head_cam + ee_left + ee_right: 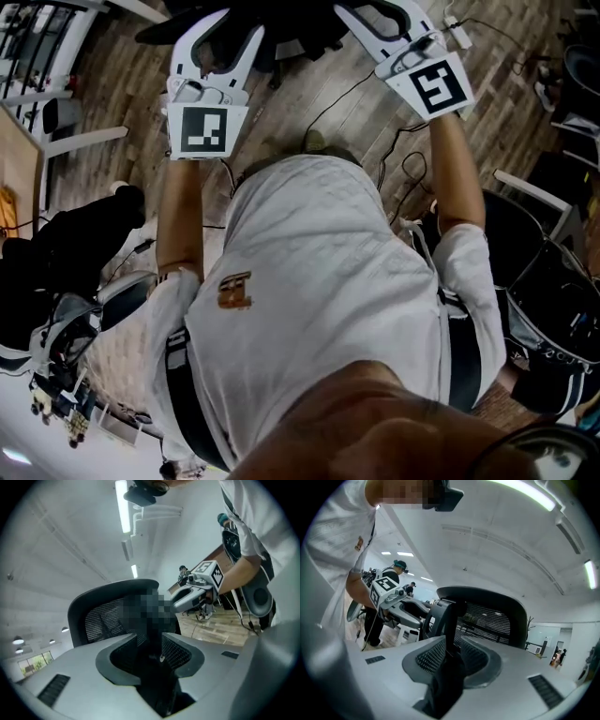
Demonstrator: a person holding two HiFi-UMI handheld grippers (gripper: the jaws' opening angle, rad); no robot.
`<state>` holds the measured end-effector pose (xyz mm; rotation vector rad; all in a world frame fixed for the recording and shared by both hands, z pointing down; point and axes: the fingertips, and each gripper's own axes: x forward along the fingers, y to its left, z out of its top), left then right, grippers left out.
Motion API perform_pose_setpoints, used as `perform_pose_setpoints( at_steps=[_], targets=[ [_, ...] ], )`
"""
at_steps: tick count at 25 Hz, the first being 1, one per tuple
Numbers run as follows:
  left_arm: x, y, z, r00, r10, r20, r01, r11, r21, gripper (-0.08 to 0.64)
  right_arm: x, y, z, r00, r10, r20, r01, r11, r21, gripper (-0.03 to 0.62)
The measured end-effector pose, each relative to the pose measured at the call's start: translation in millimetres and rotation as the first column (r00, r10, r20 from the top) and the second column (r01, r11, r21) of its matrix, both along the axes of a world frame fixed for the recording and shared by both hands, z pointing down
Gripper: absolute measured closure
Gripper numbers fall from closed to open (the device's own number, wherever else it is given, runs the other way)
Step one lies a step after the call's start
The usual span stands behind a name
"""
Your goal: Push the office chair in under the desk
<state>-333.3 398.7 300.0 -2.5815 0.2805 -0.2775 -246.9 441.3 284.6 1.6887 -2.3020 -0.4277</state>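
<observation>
Closest was the person's white shirt (319, 309), its orange logo (234, 291) unreadable. Beyond it, the left gripper (151, 648) stood fairly wide and the right gripper (451, 657) narrowly apart. Each straddled the black back of the office chair (497, 606) without clamping. No tabletop showed near it, so I couldn't call the push finished.

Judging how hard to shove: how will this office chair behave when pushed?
The office chair probably pushes stiffly at its solid backrest frame; the mesh panel would likely give. Its base is unclear, so rolling is only presumed.
</observation>
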Motion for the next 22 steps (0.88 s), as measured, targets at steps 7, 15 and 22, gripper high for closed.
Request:
perform_pose_setpoints(
  at_steps=[7,15,22],
  targets=[
    [11.4,-20.4,34.6,0.978,-0.052,0.201,0.002,0.971,0.239,0.320,26.3,-9.0,36.1,0.961,-0.028,-0.277,-0.022,0.984,-0.175,0.393],
    [19.9,-54.8,63.4,0.925,-0.176,0.335,0.011,0.897,0.442,0.269,41.9,-31.2,65.7,0.798,-0.027,-0.602,-0.089,0.983,-0.162,0.348],
    [32.9,-71.9,70.0,0.895,-0.294,0.336,0.038,0.800,0.599,0.247,69.5,-47.9,83.5,0.620,0.004,-0.785,-0.159,0.980,-0.121,0.333]
  ],
)
